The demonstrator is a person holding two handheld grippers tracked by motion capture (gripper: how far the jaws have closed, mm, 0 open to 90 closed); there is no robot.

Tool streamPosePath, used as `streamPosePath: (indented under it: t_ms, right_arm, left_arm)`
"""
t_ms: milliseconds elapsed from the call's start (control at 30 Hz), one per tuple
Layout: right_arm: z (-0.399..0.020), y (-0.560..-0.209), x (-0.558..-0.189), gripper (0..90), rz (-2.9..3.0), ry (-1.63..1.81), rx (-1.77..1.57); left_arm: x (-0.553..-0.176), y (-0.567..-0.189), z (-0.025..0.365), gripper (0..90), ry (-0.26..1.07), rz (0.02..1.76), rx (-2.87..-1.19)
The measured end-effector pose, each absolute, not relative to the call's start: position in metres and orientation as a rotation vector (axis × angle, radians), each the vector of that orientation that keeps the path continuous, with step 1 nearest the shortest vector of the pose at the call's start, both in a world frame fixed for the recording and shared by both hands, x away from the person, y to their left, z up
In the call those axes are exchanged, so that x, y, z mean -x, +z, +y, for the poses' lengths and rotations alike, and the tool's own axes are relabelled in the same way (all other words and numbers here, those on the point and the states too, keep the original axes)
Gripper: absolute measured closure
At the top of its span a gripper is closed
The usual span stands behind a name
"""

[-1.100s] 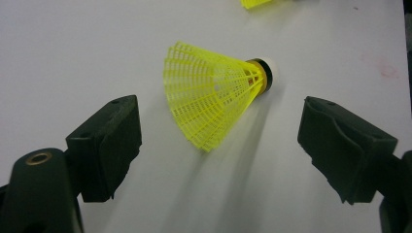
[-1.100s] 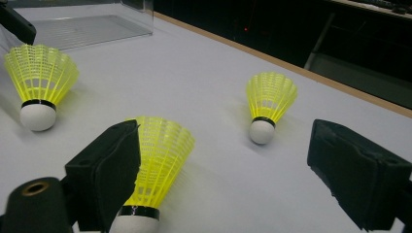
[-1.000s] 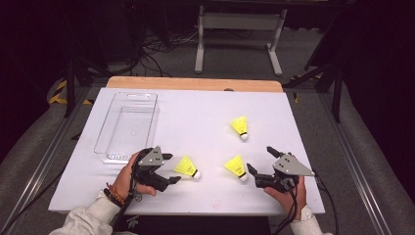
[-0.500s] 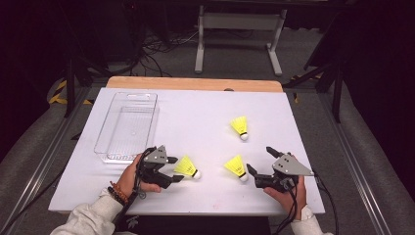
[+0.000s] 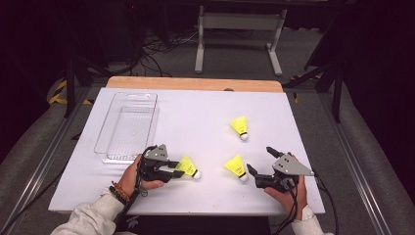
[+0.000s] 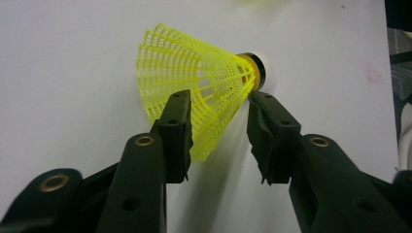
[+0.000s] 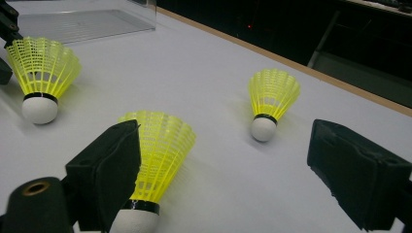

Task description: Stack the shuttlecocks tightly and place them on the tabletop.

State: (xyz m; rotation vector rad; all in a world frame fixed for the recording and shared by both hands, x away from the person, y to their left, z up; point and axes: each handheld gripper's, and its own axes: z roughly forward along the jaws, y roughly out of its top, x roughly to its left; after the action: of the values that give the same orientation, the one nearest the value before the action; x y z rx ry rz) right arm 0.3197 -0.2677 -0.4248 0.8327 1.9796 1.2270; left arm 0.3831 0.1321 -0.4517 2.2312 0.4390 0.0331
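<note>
Three yellow shuttlecocks with white corks lie on the white table [image 5: 195, 117]. My left gripper [image 5: 175, 169] [image 6: 218, 99] has just been closing, and the nearest left shuttlecock [image 5: 188, 167] [image 6: 194, 73] lies on its side between the jaws, with both pads touching its mesh skirt. That shuttlecock [image 7: 43, 68] also appears at the far left of the right gripper view. My right gripper [image 5: 259, 160] [image 7: 226, 133] stands open and empty, low over the table. A second shuttlecock [image 5: 236, 167] [image 7: 158, 150] sits just beside its left jaw. The third shuttlecock [image 5: 240, 126] [image 7: 272, 94] lies farther back.
A clear plastic tray [image 5: 105, 152] [image 7: 82, 24] stands empty at the left of the table, just behind my left hand. A wooden strip [image 5: 195, 84] runs along the table's far edge. Dark floor, cables and a metal stand lie beyond it.
The left gripper has edged right onto the shuttlecock and its jaws have narrowed around the skirt. The right gripper and the other two shuttlecocks have not moved.
</note>
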Motion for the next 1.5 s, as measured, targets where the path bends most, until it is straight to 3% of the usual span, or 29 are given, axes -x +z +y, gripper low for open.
streamPosePath:
  t_ms: [300,600,1233,1500]
  right_arm:
    - [-0.269,-0.425,-0.320,13.0,1.984,1.226,-0.831]
    - [-0.268,-0.426,-0.320,13.0,1.992,1.219,-0.827]
    - [-0.268,-0.427,-0.321,13.1,2.001,1.221,-0.827]
    - [-0.267,-0.428,-0.322,13.0,2.011,1.208,-0.834]
  left_arm:
    - [-0.382,-0.451,0.134,73.2,0.036,0.433,-2.219]
    - [-0.380,-0.448,0.138,88.9,0.049,0.419,-2.187]
    - [-0.376,-0.428,0.152,89.6,0.166,0.446,-2.189]
    - [-0.383,-0.409,0.173,89.6,0.234,0.532,-2.162]
